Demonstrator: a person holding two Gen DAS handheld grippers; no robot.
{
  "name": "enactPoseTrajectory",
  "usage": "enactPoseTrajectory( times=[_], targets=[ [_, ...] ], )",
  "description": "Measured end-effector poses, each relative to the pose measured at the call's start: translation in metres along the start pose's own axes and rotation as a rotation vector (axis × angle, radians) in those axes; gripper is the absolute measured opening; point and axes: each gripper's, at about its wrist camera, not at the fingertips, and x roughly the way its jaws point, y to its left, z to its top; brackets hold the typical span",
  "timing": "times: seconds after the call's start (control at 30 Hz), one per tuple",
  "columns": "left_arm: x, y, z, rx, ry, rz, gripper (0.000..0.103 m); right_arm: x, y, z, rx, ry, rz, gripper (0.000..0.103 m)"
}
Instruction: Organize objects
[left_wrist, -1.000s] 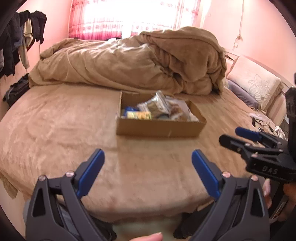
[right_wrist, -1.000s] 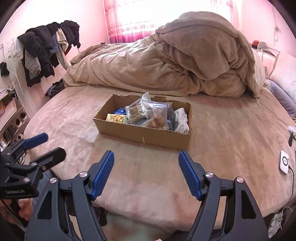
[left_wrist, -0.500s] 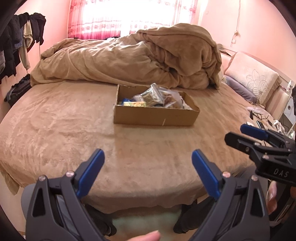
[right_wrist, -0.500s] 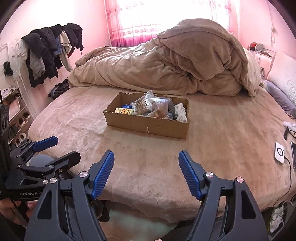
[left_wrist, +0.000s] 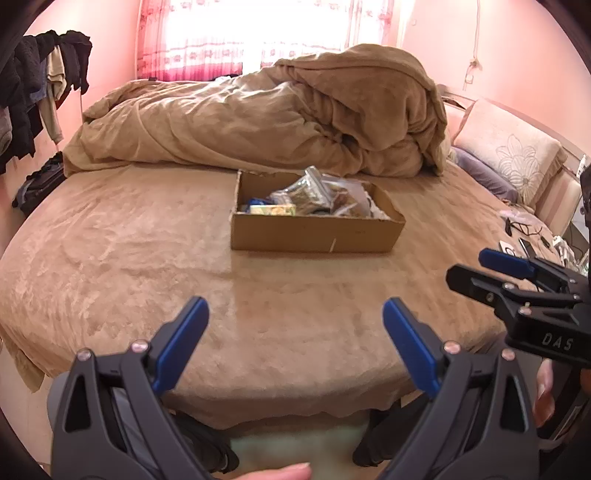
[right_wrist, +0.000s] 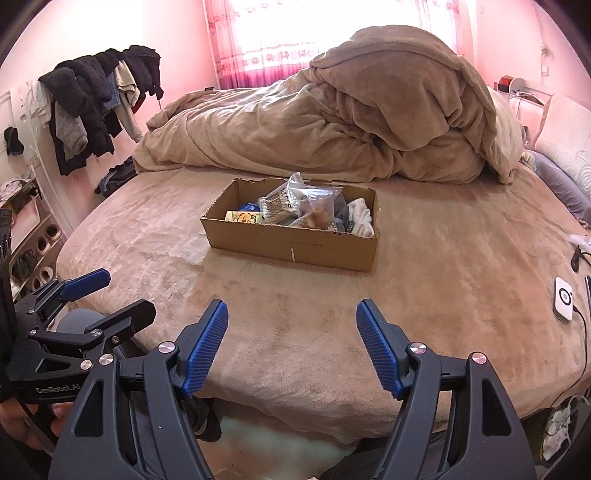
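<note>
Left tongs (left_wrist: 295, 332) gape wide, empty, over the bed's (left_wrist: 110, 258) near edge. Box (left_wrist: 314, 232) sits mid-bed just in front of the heaped duvet (left_wrist: 258, 122), holding bags (right_wrist: 295, 203) and a white cloth (right_wrist: 360, 218). Right tongs (right_wrist: 291, 347) gape too, empty, well short of the box.

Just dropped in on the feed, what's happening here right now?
A person holds two grippers over the near edge of a bed. Both the left gripper and the right gripper are open and empty, aimed at a cardboard box on the bedspread. The box holds clear plastic bags, a small printed packet and white cloth. Nothing is picked up yet.
</note>
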Motion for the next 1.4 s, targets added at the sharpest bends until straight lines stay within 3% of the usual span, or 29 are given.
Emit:
enactPoseTrajectory(
  times=[1.4],
  targets=[
    [0.0088,-0.0002,0.0,0.009,0.01,0.009,0.096,0.0086,-0.0069,0.0032,0.011,0.005,-0.015,0.075]
  ],
)
